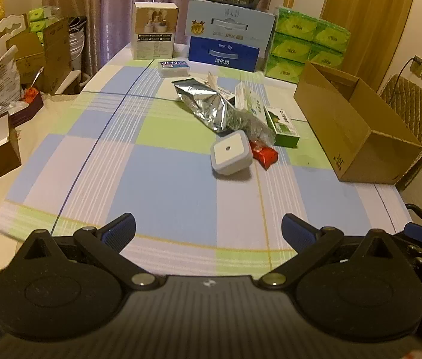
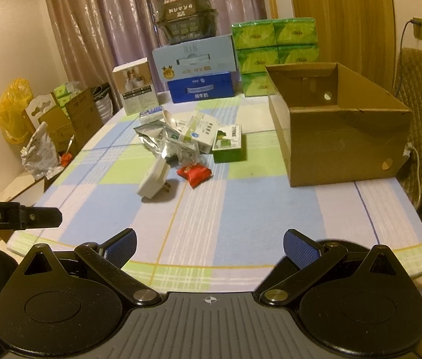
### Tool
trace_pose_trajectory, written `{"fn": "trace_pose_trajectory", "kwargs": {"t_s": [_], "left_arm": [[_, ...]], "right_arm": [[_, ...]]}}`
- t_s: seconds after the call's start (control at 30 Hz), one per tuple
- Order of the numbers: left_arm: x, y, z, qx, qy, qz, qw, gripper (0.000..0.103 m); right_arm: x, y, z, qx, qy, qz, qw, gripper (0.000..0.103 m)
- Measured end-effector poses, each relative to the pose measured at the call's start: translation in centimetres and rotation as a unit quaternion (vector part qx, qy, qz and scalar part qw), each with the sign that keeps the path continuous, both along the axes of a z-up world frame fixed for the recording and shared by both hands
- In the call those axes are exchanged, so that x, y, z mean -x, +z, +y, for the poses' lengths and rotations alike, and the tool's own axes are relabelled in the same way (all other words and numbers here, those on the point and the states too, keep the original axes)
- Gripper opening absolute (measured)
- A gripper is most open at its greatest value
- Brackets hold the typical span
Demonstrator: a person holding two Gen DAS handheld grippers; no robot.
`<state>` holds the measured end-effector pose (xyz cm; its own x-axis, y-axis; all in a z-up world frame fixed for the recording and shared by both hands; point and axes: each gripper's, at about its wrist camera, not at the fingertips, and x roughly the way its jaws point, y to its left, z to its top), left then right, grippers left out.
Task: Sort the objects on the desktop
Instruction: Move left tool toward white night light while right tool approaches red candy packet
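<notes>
Left gripper [image 1: 208,233]: hung low at the bottom of the left wrist view, blue-padded fingers [image 1: 121,230] spread wide, nothing between them.
Right gripper [image 2: 210,248]: sat at the bottom of the right wrist view over the near edge of the desk [image 2: 240,224], fingers [image 2: 299,249] spread wide and empty.
Cluttered pile: lay mid-frame on the checked desk, well apart from both grippers.
White plug adapter [image 1: 231,156]: nearest item of the pile, tilted, prongs showing in the right wrist view.
Red packet [image 1: 264,154]: just right of the adapter, touching or nearly so.
Silver foil bag [image 1: 203,107]: crumpled, behind the adapter.
Green carton [image 1: 282,127]: at the right of the pile, beside a white medicine box [image 2: 200,131].
Cardboard box [image 2: 339,137]: open-topped, at the right of the frame, apart from the pile.
Far edge: stacked blue milk cartons [image 2: 200,89] and green tissue packs [image 2: 273,48].
</notes>
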<state>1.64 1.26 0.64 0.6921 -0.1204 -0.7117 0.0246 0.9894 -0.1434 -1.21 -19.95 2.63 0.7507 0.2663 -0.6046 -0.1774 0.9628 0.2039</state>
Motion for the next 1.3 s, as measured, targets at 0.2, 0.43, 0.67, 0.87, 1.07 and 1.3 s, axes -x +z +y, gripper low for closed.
{"fn": "trace_pose_trajectory", "kwargs": {"t_s": [0.2,0.43,0.67,0.87,1.07,1.3], "left_arm": [[-2.2,0.8,0.6,0.015,-0.013,-0.006,0.9998,0.102],[-5.8,0.5,1.0,0.007,-0.028,-0.023,0.9993,0.102],[-11.0,-2.3,1.6,0.052,-0.070,0.004,0.9962,0.102],[-15.4,-5.3,1.2,0.086,-0.102,0.035,0.9904,0.102],[-18.6,-8.2,0.5,0.103,-0.113,0.060,0.9864,0.100],[-20.7,-10.2,0.1,0.102,-0.114,0.094,0.9837,0.093]], "right_arm": [[-1.9,0.7,0.7,0.011,0.020,-0.006,1.000,0.101],[-5.0,0.7,1.6,0.026,0.043,-0.013,0.999,0.101],[-9.9,-1.2,2.5,0.047,0.072,-0.008,0.996,0.101],[-13.7,-4.2,3.1,0.066,0.099,0.008,0.993,0.098],[-16.8,-6.9,4.4,0.075,0.142,0.027,0.987,0.083],[-20.1,-9.0,5.4,0.091,0.162,0.026,0.982,0.075]]}}
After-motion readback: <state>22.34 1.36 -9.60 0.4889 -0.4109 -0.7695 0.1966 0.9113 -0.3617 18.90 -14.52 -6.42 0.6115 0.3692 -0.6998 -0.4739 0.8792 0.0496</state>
